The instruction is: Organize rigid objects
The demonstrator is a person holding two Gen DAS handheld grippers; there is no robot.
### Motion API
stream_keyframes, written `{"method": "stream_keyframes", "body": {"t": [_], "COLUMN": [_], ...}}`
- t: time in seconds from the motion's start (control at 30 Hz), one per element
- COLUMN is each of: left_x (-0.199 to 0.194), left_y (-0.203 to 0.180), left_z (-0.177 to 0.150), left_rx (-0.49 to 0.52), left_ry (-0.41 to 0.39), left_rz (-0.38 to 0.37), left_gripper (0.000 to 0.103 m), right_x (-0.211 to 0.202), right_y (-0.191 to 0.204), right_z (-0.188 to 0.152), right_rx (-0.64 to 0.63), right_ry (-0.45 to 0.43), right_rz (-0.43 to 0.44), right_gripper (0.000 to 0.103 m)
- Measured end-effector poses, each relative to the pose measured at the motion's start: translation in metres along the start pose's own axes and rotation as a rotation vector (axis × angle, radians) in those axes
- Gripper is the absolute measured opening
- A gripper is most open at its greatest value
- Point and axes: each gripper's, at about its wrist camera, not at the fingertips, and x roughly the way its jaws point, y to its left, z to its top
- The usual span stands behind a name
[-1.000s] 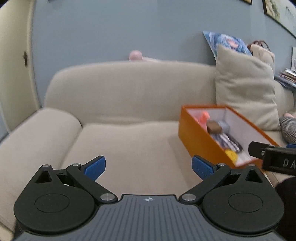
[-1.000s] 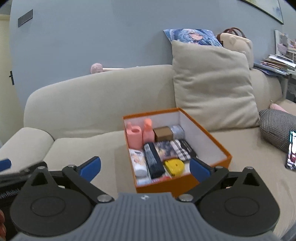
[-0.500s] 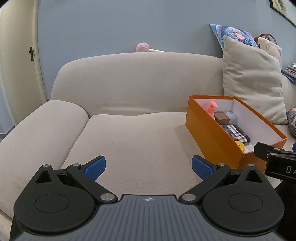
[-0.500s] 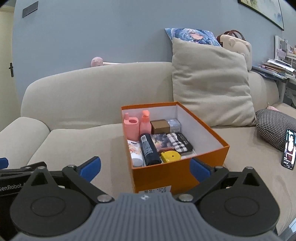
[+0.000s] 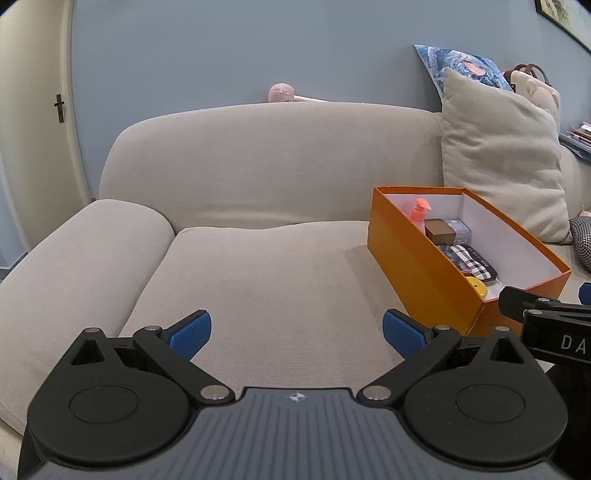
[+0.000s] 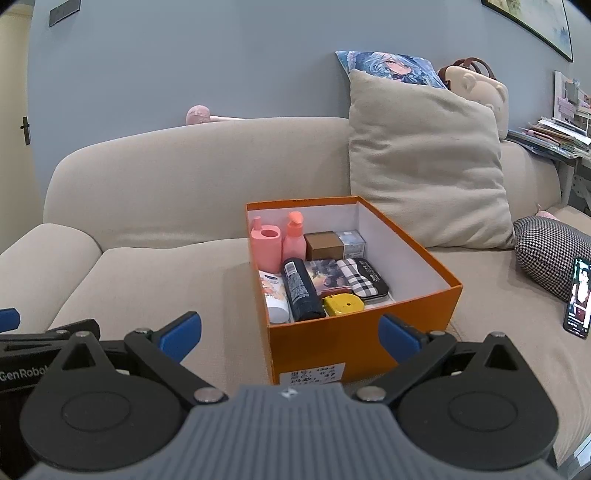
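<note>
We're in a home living room here: a wide beige fabric sofa (image 6: 184,192) against a blue-grey painted wall (image 6: 184,55), a plump beige throw cushion (image 6: 424,166), a black-framed picture (image 6: 532,26) hanging above.

Black grippers (image 5: 297,334), blue fingertip pads (image 6: 181,334)
</note>
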Motion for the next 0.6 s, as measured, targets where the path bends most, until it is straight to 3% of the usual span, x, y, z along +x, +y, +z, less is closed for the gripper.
{"method": "stream_keyframes", "body": {"t": [0.6], "left_x": [-0.0034], "left_y": [-0.0003], "left_z": [0.0019], "left_rx": [0.022], "left_ry": [-0.02], "left_rz": [-0.009], "left_gripper": [0.103], "right_x": [-0.0018], "right_y": [-0.0001], "right_z": [-0.0009], "right_rx": [0.011], "right_ry": [0.004], "right_rz": [-0.003], "right_gripper": [0.101]}}
